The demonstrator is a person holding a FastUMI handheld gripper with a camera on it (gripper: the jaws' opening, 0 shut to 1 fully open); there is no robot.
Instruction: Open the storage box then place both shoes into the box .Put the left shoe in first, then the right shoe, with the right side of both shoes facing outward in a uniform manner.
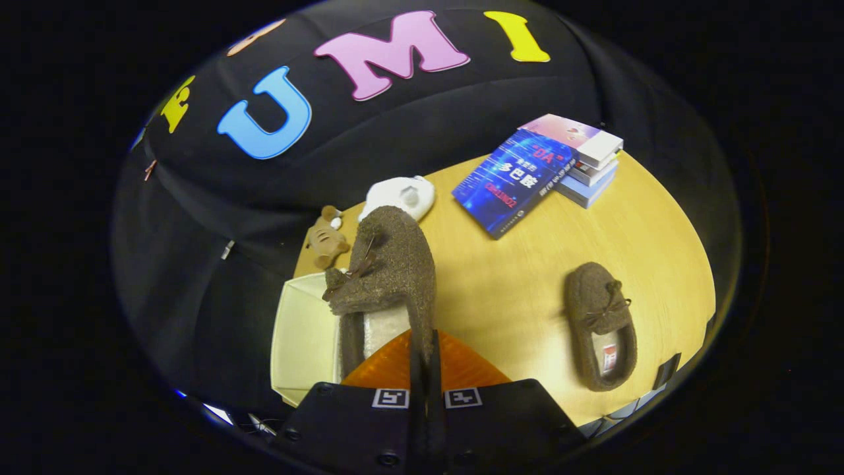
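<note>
The gripper (pixel 425 369) fingers are closed on a fuzzy brown slipper (pixel 389 277). It hangs over the open cream storage box (pixel 300 343) at the desk (pixel 514 290) edge. A matching slipper (pixel 601 323) lies apart.

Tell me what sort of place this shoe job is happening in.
Probably a staged booth, not a home: a wooden table against black cloth, with stacked books and a small plush toy. The gripper pinches one slipper above the cream box.

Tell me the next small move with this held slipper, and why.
Probably lower it into the open box. The claw is shut on the brown slipper's side wall, holding it above the box's edge, while the other slipper waits on the table.
</note>
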